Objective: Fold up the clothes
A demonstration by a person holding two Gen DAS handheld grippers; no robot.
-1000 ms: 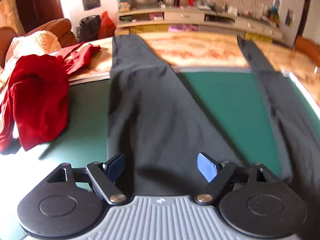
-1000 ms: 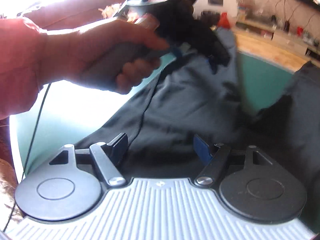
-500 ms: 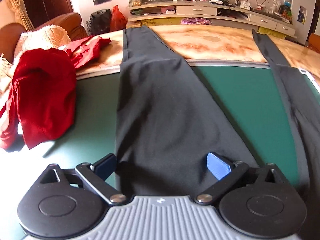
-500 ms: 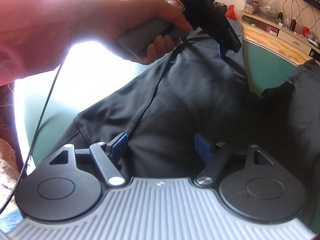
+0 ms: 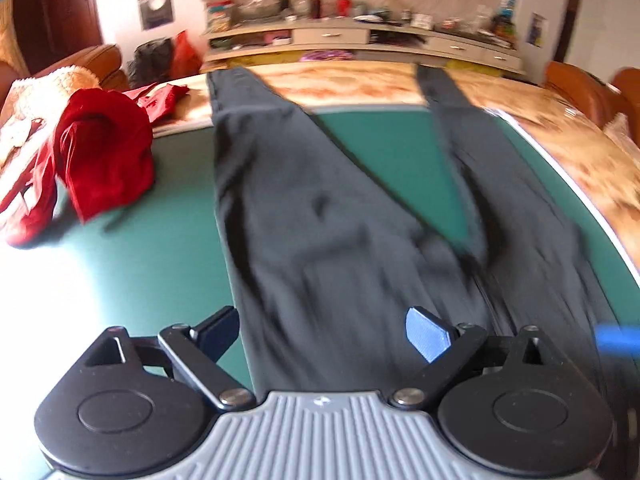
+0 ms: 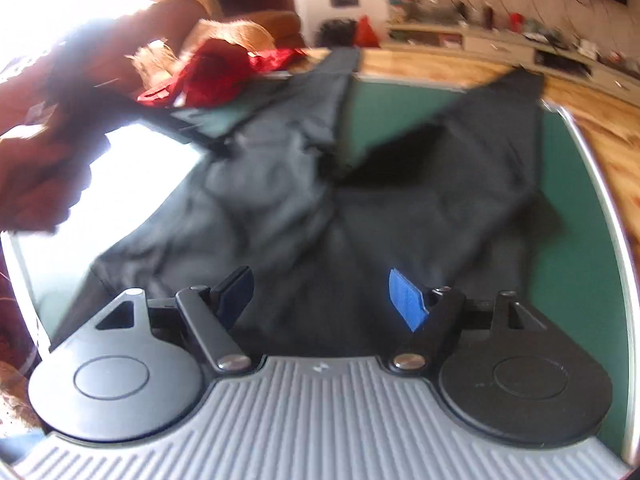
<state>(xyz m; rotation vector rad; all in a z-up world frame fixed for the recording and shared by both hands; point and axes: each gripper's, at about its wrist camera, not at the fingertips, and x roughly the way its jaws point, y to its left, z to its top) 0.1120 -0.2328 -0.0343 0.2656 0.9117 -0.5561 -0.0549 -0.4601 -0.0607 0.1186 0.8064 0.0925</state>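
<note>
Since a second ago both grippers have drawn back from the trousers (image 5: 320,216), so the left wrist view now takes in the crotch and both legs where before it showed mostly one leg, and the hand holding the left gripper, which filled the upper middle of the right wrist view, now sits blurred at that view's left edge. The dark trousers lie spread flat on the green mat (image 5: 172,240), waist end toward the grippers, the two legs splaying apart in a V toward the far side and running off the mat onto the marbled tabletop (image 5: 360,80). The left gripper (image 5: 324,330) points down and forward over the waist area; its jaws are closing slightly from a wide gap, with cloth seen below them but neither pad pressing on it. The right gripper (image 6: 320,296) also tilts down over the trousers near the crotch, jaws wide apart and gripping nothing. In the right wrist view the person's left hand (image 6: 44,176) is wrapped around its gripper's handle, the arm coming in from the left, all heavily blurred. A red garment (image 5: 100,160) lies bunched at the mat's left edge, apart from the trousers. Beyond the table stand a brown sofa (image 5: 96,60) and a long low cabinet (image 5: 360,40) crowded with small items.
</note>
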